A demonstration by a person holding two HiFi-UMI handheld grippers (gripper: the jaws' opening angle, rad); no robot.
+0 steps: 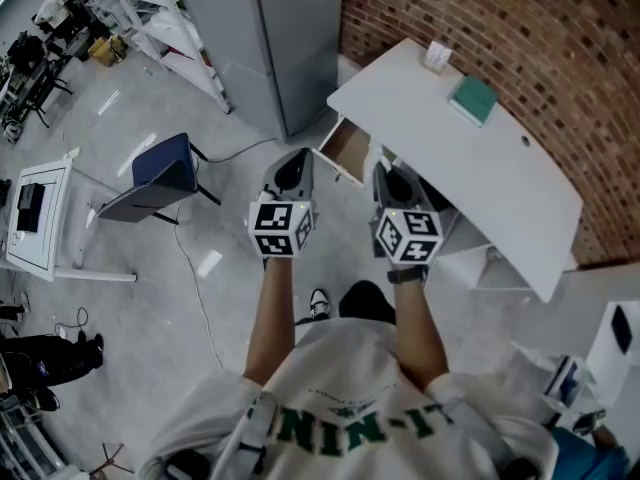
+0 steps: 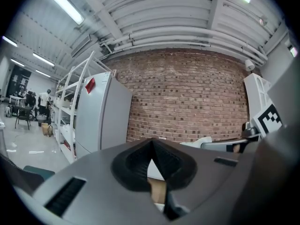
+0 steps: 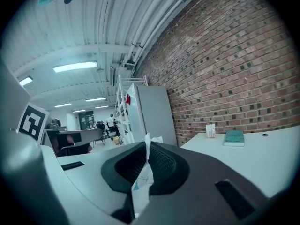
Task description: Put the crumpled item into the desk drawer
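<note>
Right gripper (image 3: 147,149): its fingers (image 3: 165,165) were closed on a crumpled white paper (image 3: 142,175) with teal print, which stood pinched between them and stuck out past their tips. Left gripper (image 2: 151,146): its fingers (image 2: 135,164) met at the tips with nothing between them. In the head view, the desk drawer (image 1: 347,148) stood open just beyond both pairs of fingers, roughly between them, under the near edge of the white table (image 1: 520,183). A teal book (image 3: 234,138) lay on the table ahead and to the right of the right fingers, near the brick wall (image 3: 225,69).
</note>
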